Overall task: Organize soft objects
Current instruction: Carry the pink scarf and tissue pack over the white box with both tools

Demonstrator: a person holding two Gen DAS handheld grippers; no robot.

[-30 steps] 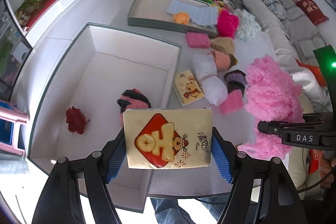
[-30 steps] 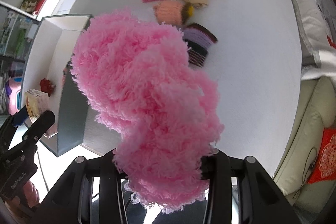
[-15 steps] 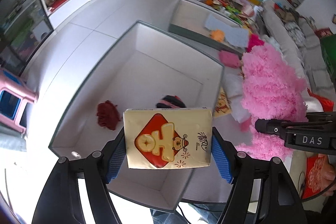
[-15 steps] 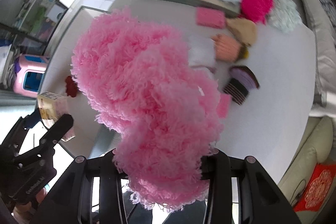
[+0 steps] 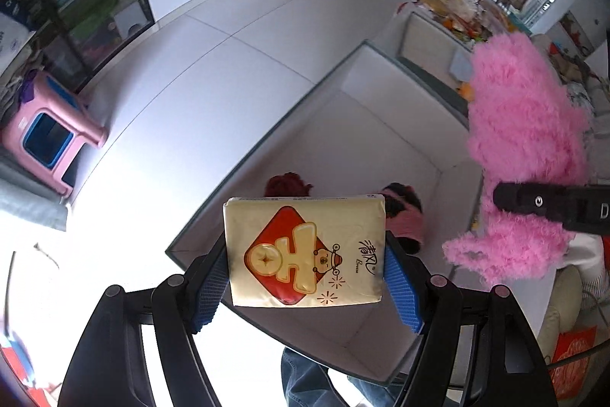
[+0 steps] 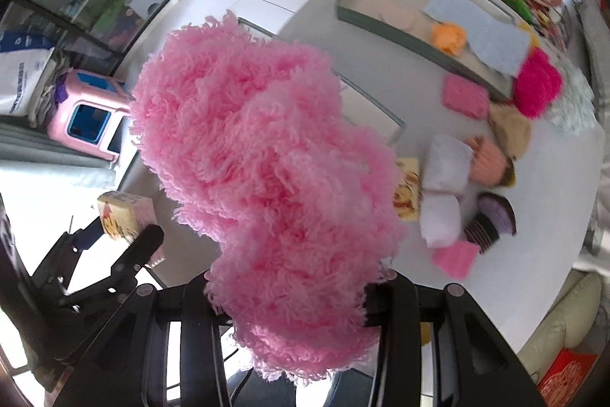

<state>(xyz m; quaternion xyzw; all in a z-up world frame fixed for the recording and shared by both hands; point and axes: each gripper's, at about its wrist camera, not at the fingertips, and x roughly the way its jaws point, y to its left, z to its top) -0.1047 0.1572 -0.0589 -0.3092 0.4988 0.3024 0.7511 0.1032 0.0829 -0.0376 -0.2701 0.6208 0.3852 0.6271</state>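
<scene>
Left hand-held gripper (image 5: 307, 277) clamps a cream soft tissue pack (image 5: 305, 250), lower centre, over the open white box (image 5: 381, 124); right hand-held gripper (image 6: 293, 296) clamps a fluffy pink yarn bundle (image 6: 263, 178), centre, likely bound there too.

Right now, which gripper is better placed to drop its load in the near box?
Left. The left gripper holds the tissue pack right above the near box. The right gripper, shut on the pink fluff, sits at the box's side.
</scene>
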